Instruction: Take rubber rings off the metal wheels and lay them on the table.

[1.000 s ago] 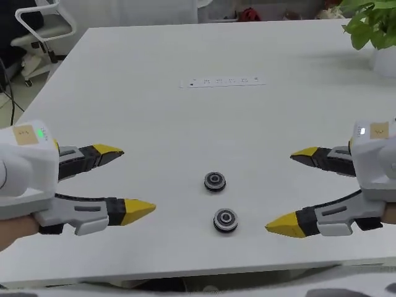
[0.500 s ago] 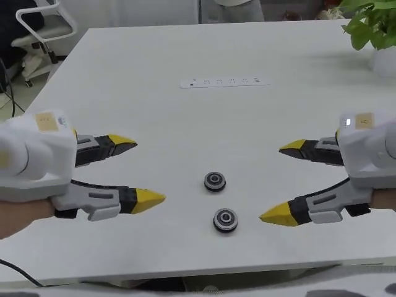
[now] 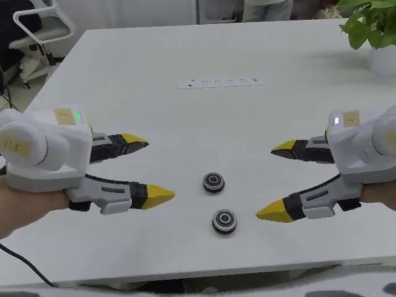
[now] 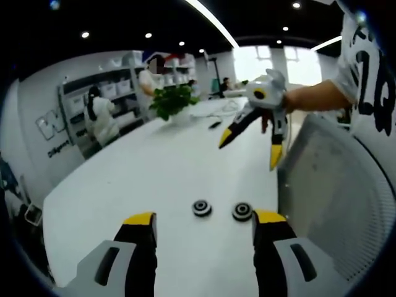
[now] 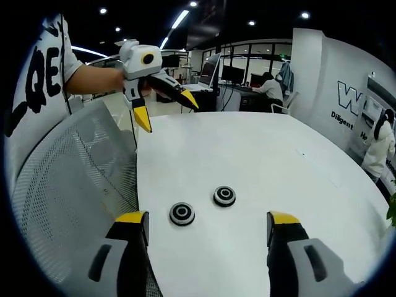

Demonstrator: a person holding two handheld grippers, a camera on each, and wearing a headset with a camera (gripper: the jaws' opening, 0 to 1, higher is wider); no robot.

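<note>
Two metal wheels lay flat on the table (image 3: 124, 74), and the far wheel (image 3: 213, 182) was the mark for everything else. Its dark rubber ring (image 3: 206, 182) sat on the rim, round the metal hub. The near wheel (image 3: 224, 221) lay just beside the far wheel, toward the person's edge & a touch right, not touching it, ring on as well. So no rings off yet; job at its very start, by my read.

The left gripper (image 3: 159, 169) hovered left of the far wheel, near but apart, jaws spread wide, nothing btwn them. The right gripper (image 3: 266, 182) hovered right of the far wheel, same story: wide, empty, yellow tips aimed in at the wheels. Neither touched a wheel.

Beyond the far wheel, well apart, lay the power strip (image 3: 216, 81). Further beyond & to the right stood a plant (image 3: 368, 25) at the table corner.

Risks from here, as I judged them:
- **Skating:** the wheels were small, round & loose on a smooth top. One stray nudge from a tip could send a wheel sliding, or knock it into its neighbour.
- **Slipping or pinching:** the rings looked thin & snug. Pointed tips could slip off the rim, or pinch hub + ring together so nothing peels.
- **Lifting:** w/o one gripper pinning the hub, the whole wheel would likely lift w/ its ring.
- **Loss:** a ring popping free could roll off the edge, which lay near the near wheel.
</note>
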